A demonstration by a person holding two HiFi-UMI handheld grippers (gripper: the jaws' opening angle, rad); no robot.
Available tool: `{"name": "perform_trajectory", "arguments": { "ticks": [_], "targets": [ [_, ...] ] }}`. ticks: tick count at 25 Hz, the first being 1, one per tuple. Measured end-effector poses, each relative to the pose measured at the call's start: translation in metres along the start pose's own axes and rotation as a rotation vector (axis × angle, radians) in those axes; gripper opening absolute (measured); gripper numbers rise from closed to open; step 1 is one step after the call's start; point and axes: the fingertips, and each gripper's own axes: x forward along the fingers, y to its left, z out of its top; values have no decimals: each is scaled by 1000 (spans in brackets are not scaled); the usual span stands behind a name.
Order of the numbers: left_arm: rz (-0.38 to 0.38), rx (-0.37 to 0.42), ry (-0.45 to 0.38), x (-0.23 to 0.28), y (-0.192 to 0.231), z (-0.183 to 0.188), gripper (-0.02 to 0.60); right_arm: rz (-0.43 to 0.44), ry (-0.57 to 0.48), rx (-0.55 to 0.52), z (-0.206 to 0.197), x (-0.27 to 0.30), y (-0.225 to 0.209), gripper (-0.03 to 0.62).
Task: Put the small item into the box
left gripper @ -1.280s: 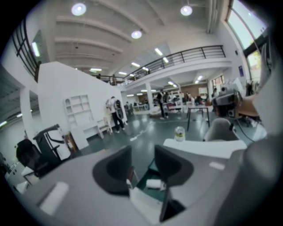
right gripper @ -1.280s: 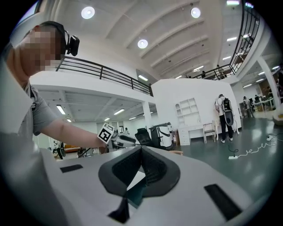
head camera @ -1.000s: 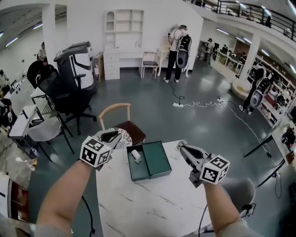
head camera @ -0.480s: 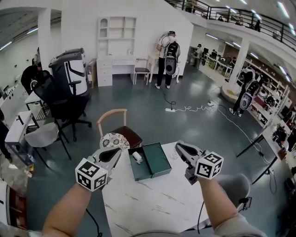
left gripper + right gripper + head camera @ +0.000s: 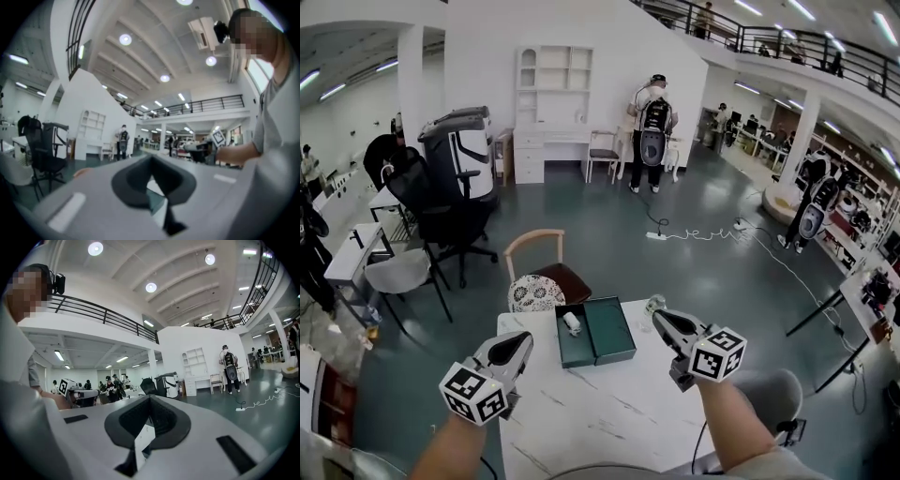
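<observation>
1. The head view looks from above, forward and steeply down at the white table (image 5: 609,412), with the white shelf unit (image 5: 553,70) far beyond.
2. The left gripper view sits close behind its own jaws, facing level across the hall (the right gripper (image 5: 190,146) shows at its right).
3. The right gripper view sits likewise, with the left gripper (image 5: 93,394) at its left; all three share the shelf unit and the person with a backpack (image 5: 228,364).

No words or numbers are legible anywhere; the gripper cubes (image 5: 473,392) seem to bear only square coded markers.
</observation>
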Motion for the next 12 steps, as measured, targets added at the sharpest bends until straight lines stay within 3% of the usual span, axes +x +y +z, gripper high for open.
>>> {"name": "perform_trajectory", "arguments": {
  "ticks": [6, 12],
  "targets": [
    [91, -32, -39, 11, -53, 9, 6, 73, 13, 14, -8, -47, -13, 8],
    [126, -17, -62, 34, -108, 19, 5, 121, 13, 9, -10, -91, -34, 8]
  ]
}}
